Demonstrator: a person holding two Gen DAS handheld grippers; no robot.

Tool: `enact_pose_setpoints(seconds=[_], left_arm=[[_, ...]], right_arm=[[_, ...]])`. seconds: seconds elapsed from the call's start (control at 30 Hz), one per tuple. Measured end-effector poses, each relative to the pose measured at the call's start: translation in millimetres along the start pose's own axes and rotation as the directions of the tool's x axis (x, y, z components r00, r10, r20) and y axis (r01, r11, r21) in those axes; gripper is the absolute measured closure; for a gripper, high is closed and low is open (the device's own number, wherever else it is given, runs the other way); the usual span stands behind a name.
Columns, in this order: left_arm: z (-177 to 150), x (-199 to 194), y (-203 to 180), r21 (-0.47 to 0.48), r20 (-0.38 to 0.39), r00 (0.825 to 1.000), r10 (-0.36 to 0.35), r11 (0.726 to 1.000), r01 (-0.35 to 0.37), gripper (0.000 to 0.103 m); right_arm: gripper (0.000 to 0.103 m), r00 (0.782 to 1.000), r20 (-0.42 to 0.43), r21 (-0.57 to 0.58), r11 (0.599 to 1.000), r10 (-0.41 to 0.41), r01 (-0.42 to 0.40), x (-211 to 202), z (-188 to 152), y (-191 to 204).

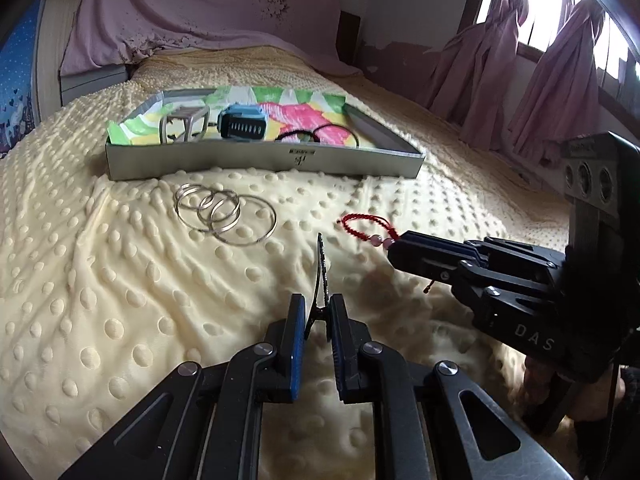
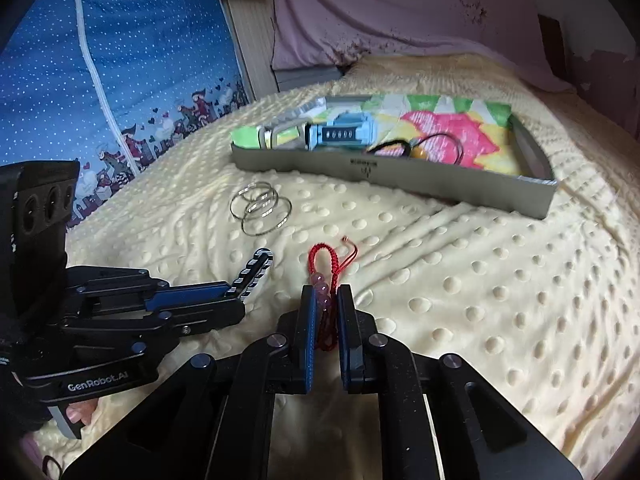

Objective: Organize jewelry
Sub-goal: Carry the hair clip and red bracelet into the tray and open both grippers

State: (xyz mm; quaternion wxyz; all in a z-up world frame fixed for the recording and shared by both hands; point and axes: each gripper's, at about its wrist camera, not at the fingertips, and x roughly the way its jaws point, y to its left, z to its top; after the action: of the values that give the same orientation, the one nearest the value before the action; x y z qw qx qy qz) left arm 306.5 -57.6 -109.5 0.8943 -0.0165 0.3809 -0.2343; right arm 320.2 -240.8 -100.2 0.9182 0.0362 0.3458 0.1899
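My left gripper [image 1: 318, 312] is shut on a black hair clip [image 1: 321, 270], which stands on edge above the yellow blanket; the clip shows striped in the right wrist view [image 2: 254, 274]. My right gripper [image 2: 325, 302] is shut on a red braided bracelet [image 2: 325, 264] with pink beads, also seen in the left wrist view [image 1: 362, 226]. Several silver bangles [image 1: 224, 214] lie overlapped on the blanket in front of the grey box [image 1: 260, 160], also in the right wrist view [image 2: 260, 208]. The box holds a blue clip [image 1: 242, 122], a metal frame piece [image 1: 184, 124] and a black hair tie [image 1: 316, 134].
The box [image 2: 400, 178] is lined with bright patterned paper. A dotted yellow blanket [image 1: 120, 300] covers the bed. A pink cloth hangs behind, pink curtains [image 1: 560, 80] are at the right, a blue patterned panel [image 2: 100, 80] at the left.
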Motion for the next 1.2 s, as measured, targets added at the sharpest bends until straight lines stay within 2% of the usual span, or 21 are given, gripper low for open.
enact_pose_setpoints(seconds=[0.23, 0.4, 0.53, 0.7, 0.87, 1.0, 1.1, 1.2], left_arm=[[33.3, -7.3, -10.2, -0.015, 0.114, 0.993, 0.011, 1.0, -0.009, 0.091], [79.4, 14.0, -11.8, -0.039, 0.144, 0.99, 0.012, 0.999, -0.007, 0.091], [114.6, 37.5, -7.2, -0.069, 0.152, 0.988, -0.002, 0.998, 0.013, 0.091], [142.4, 74.5, -5.6, -0.071, 0.121, 0.993, 0.015, 0.997, -0.007, 0.091], [149.5, 111.6, -4.0, -0.082, 0.023, 0.999, 0.045, 0.996, -0.043, 0.091], [150.8, 115.4, -11.4, -0.048, 0.011, 0.998, 0.058, 0.997, -0.058, 0.091], [151.3, 119.0, -8.3, -0.079, 0.0, 0.999, 0.042, 0.996, -0.042, 0.091], [152.4, 121.8, -9.3, -0.078, -0.004, 0.998, 0.055, 0.995, -0.055, 0.091]], right_arm=[[0.094, 0.988, 0.145, 0.033, 0.998, -0.052, 0.048, -32.4, 24.3, -17.4], [0.094, 0.97, 0.218, 0.061, 0.994, -0.104, 0.093, -37.2, 58.4, -44.1], [0.094, 0.963, 0.235, 0.101, 0.989, -0.133, 0.112, -26.8, 89.2, -74.2], [0.094, 0.967, 0.193, 0.15, 0.979, -0.165, 0.137, 1.4, 106.7, -108.6], [0.094, 0.979, 0.102, 0.193, 0.969, -0.176, 0.154, 36.0, 100.6, -124.6], [0.094, 0.982, 0.052, 0.204, 0.965, -0.182, 0.168, 51.2, 91.6, -129.9], [0.094, 0.982, 0.037, 0.214, 0.961, -0.185, 0.173, 55.3, 86.4, -132.5], [0.094, 0.98, 0.039, 0.219, 0.958, -0.197, 0.184, 54.2, 82.7, -134.7]])
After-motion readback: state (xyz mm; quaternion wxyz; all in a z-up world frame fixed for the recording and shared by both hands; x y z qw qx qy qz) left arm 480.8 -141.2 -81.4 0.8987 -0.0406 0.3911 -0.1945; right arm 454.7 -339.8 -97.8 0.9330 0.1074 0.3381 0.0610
